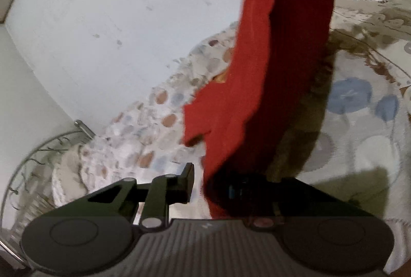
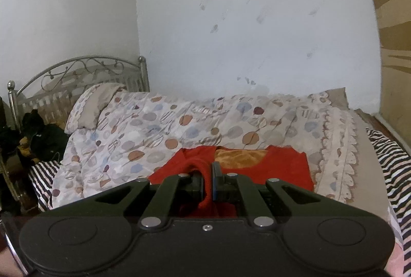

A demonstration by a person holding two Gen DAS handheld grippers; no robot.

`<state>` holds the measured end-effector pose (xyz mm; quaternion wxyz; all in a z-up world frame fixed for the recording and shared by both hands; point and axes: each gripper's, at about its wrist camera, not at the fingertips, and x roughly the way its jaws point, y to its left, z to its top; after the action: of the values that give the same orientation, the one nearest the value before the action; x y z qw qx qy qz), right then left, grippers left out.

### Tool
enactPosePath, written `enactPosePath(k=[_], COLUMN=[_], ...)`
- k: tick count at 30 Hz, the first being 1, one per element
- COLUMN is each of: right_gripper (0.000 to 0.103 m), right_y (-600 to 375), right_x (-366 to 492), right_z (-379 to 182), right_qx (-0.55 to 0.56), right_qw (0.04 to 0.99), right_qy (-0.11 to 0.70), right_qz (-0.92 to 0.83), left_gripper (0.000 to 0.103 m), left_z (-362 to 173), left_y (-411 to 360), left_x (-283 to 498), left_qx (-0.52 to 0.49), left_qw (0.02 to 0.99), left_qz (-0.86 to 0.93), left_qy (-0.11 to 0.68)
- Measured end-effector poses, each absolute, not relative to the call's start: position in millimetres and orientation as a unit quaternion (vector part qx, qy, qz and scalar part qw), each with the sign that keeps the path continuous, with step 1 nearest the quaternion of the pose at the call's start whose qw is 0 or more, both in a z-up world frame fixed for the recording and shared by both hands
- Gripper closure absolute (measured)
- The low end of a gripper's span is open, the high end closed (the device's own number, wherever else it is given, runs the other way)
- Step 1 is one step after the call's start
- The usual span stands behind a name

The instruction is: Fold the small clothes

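A red garment (image 2: 282, 169) with a yellow-orange patch (image 2: 239, 157) lies on the patterned bedspread (image 2: 143, 138). My right gripper (image 2: 208, 182) is shut on a bunched red fold of it, low over the bed. In the left wrist view the red garment (image 1: 269, 71) hangs stretched from the top of the frame down over my left gripper (image 1: 218, 187). The left finger (image 1: 187, 182) stands clear of the cloth; the right finger is hidden under the red fabric, so its grip cannot be read.
A metal headboard (image 2: 77, 66) and a pillow (image 2: 95, 102) are at the far left, dark clothes (image 2: 38, 133) beside them. A black-and-white striped cloth (image 2: 393, 164) lies at the bed's right edge. A white wall (image 2: 244, 20) runs behind the bed.
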<state>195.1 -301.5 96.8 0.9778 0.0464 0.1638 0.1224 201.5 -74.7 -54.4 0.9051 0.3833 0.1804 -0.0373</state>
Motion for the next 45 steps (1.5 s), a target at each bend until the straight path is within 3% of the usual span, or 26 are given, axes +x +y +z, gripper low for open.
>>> enactPosePath(k=[7,9,10,13,22,28,35,45], right_gripper=[0.098,0.098,0.098,0.098,0.098,0.099,0.099,0.103], right_y=[-309.9,-312.5,-313.0,-311.9,-295.6,-288.7,-272.9,-304.7], right_x=[182.0,178.8,176.3,164.7,86.6,21.6,-55.4,7.3], right_z=[81.7,77.0,74.1,63.8,33.6,34.5,65.7,76.3], right_qx=[0.063,0.065,0.063,0.048,-0.043,-0.058,-0.081,-0.057], right_qw=[0.977,0.977,0.977,0.980,0.995,0.997,0.996,0.995], right_qy=[0.171,0.174,0.175,0.169,0.088,0.048,0.038,0.061], right_qz=[0.113,0.109,0.105,0.095,0.034,0.018,0.028,0.052], left_gripper=[0.076,0.088,0.093,0.096,0.098,0.098,0.098,0.098], left_z=[-41.3,-36.0,-33.1,-24.5,3.5,23.0,62.8,81.2], left_y=[-39.9,-30.3,-26.5,-17.2,-1.7,8.4,26.2,22.2], left_x=[224.4,225.0,222.8,210.2,153.8,91.6,39.0,131.7], left_qx=[0.316,0.290,0.284,0.267,0.258,0.251,0.205,0.120], left_qw=[0.917,0.923,0.927,0.941,0.958,0.958,0.960,0.959], left_qz=[-0.071,-0.087,-0.090,-0.092,-0.109,-0.128,-0.165,-0.190], left_qy=[0.232,0.236,0.230,0.189,0.059,0.046,0.096,0.175])
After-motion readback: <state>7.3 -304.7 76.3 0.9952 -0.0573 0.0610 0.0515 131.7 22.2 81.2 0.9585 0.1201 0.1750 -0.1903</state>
